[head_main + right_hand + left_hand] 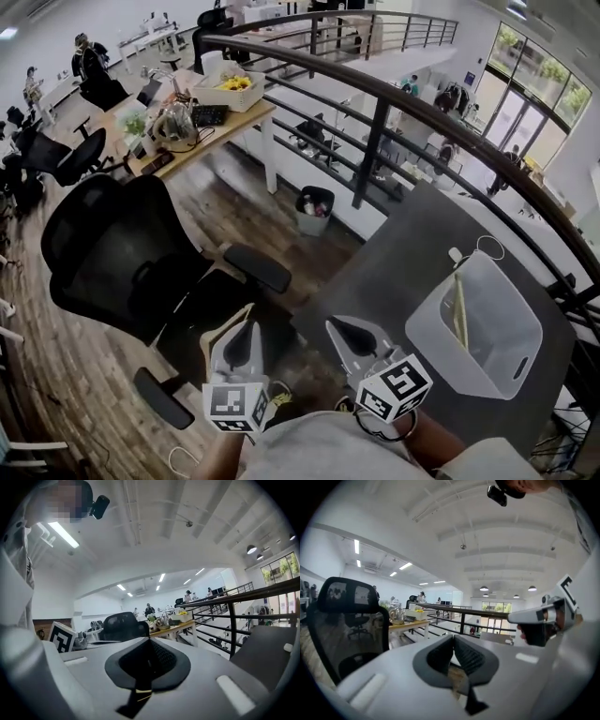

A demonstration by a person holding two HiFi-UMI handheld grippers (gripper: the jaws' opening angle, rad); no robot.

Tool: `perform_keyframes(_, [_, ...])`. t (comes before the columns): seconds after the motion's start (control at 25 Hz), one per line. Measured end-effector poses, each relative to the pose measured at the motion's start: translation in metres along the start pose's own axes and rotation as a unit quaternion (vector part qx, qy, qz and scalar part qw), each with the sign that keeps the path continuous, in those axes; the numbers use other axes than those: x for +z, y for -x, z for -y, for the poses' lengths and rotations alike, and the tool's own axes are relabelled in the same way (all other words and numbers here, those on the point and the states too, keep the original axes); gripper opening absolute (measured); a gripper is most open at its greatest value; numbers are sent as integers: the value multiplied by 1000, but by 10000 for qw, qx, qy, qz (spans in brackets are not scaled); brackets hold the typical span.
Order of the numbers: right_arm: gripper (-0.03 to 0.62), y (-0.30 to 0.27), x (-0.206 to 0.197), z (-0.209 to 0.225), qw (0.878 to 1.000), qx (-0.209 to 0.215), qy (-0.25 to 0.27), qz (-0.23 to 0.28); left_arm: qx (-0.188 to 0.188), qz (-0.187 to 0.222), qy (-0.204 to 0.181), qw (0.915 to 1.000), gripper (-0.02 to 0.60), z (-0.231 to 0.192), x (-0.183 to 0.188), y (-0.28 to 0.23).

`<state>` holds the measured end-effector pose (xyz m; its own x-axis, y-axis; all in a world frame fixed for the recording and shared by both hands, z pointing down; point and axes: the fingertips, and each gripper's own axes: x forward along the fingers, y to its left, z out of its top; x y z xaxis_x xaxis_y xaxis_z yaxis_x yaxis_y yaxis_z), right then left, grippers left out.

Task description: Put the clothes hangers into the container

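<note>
A white translucent container point(511, 370) stands on the grey table point(394, 272) at the right, with a wooden clothes hanger point(459, 311) lying inside it. A loop of hanger hook point(489, 247) rests on the table just behind the container. My left gripper point(251, 324) is held low near my body, left of the table edge, shut and empty. My right gripper point(332, 324) hovers at the table's near corner, shut with nothing in it. In the left gripper view the jaws point(452, 638) meet, and the right gripper point(543, 617) shows at the right. The right gripper view shows its jaws point(149, 640) closed too.
A black mesh office chair point(131, 253) stands close on the left. A dark curved railing point(375, 108) runs behind the table, with a drop to a lower floor beyond. A wooden desk point(192, 127) with clutter and a small bin point(314, 210) lie farther off.
</note>
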<state>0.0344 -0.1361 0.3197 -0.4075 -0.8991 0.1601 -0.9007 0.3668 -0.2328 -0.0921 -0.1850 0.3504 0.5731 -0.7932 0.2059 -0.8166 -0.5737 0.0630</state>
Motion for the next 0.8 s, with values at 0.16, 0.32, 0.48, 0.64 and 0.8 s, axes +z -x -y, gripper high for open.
perform_keyframes(0.16, [0,-26,-6,-15,9996,210,126,-115,356,-404,81,9985,20,-43,-40,-1])
perform_keyframes(0.32, [0,-65,-35,-38,9976,490,152,-463,777,-1096,484,9897,86,-100,-107,7])
perform_keyframes(0.48, [0,-96,-63,-59,9942,702,121,-806,1230,-1757,730,9740,140,-154,-174,18])
perform_keyframes(0.64, [0,-125,-86,-70,9910,806,186,-1053,1499,-2294,1099,9554,184,-193,-233,16])
perform_keyframes(0.8, [-1,-155,-116,-77,9866,932,189,-1328,1769,-2748,1463,9337,223,-223,-291,16])
